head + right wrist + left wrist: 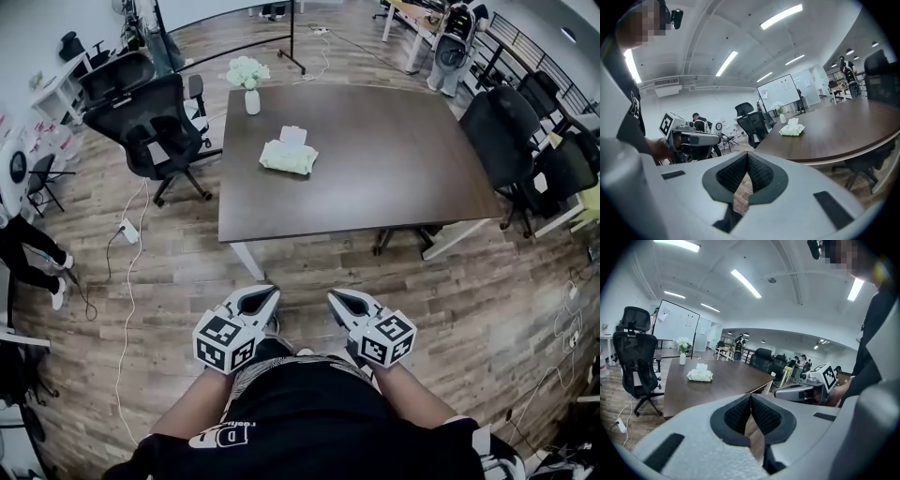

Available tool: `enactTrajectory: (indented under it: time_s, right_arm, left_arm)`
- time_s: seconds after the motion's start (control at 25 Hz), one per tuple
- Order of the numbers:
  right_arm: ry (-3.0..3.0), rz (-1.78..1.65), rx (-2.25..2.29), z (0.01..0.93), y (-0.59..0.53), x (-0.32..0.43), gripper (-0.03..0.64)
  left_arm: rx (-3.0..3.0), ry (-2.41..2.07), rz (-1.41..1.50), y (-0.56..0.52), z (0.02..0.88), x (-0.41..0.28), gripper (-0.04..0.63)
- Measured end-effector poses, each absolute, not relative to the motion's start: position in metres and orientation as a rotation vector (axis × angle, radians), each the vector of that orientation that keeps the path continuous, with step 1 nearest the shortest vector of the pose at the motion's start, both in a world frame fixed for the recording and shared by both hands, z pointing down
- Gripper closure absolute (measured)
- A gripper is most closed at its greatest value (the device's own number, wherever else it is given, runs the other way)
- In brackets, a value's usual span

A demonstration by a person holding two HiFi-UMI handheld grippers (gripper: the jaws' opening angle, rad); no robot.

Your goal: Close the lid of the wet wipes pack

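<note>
Resting on the table [394, 169], wet wipes pack [288, 157], lid [293, 136] seen raised in head view, left gripper [272, 294] and right gripper [335, 297] held well short, jaws shown pressed together, empty, in gripper views.

Bare tabletop [375, 169] around wipes pack [288, 157]; vase [252, 101] behind

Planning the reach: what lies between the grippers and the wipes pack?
In the head view, only floor, then bare table, lies between the left gripper, the right gripper and the wipes pack.
</note>
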State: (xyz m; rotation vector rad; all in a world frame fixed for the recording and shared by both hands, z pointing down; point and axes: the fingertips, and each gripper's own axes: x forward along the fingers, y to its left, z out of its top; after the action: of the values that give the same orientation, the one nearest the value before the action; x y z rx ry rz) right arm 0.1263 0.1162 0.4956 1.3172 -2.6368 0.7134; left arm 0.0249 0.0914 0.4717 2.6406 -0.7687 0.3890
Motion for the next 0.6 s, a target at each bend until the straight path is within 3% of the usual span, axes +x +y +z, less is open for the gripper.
enactTrajectory:
  time_s: [0.6]
  right_arm:
    - [-2.552,0.769,1.31,0.516,0.0,0.123,0.611]
  left_arm:
    - [2.626,-0.753,0.391,-0.039,0.483,0.02,0.575]
